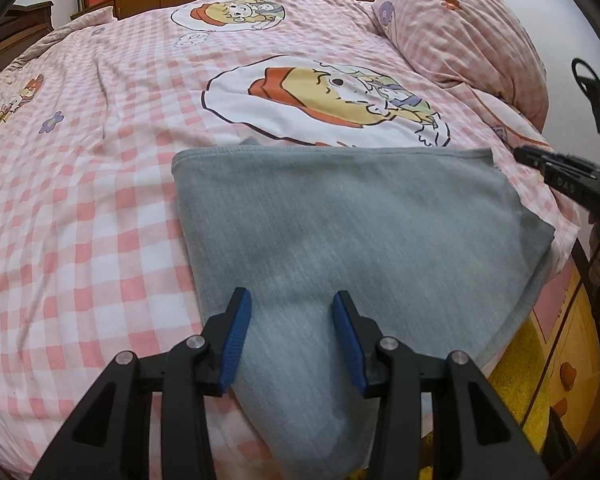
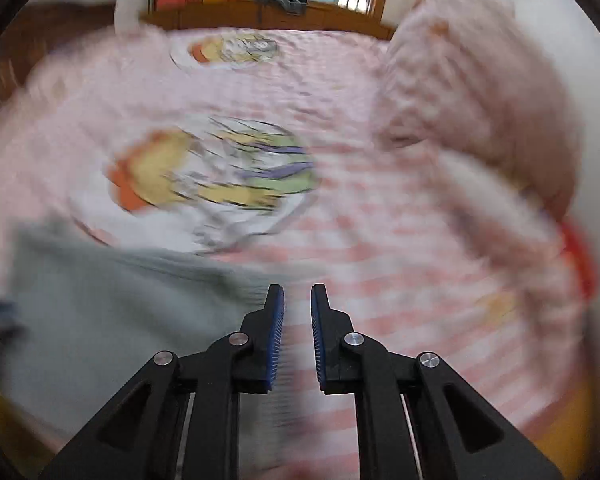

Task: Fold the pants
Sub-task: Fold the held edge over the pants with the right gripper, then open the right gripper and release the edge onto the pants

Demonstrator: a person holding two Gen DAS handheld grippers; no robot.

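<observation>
The gray pants (image 1: 340, 240) lie folded flat by the near edge of the bed (image 1: 100, 200). Left tongs (image 1: 292, 336) gape wide, right tongs (image 2: 297, 336) slightly, both empty. Maybe one fold left.

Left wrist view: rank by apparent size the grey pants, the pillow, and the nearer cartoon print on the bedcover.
1. Grey pants, though nearness inflates them.
2. Pillow and nearer cartoon print: too similar to rank.
</observation>
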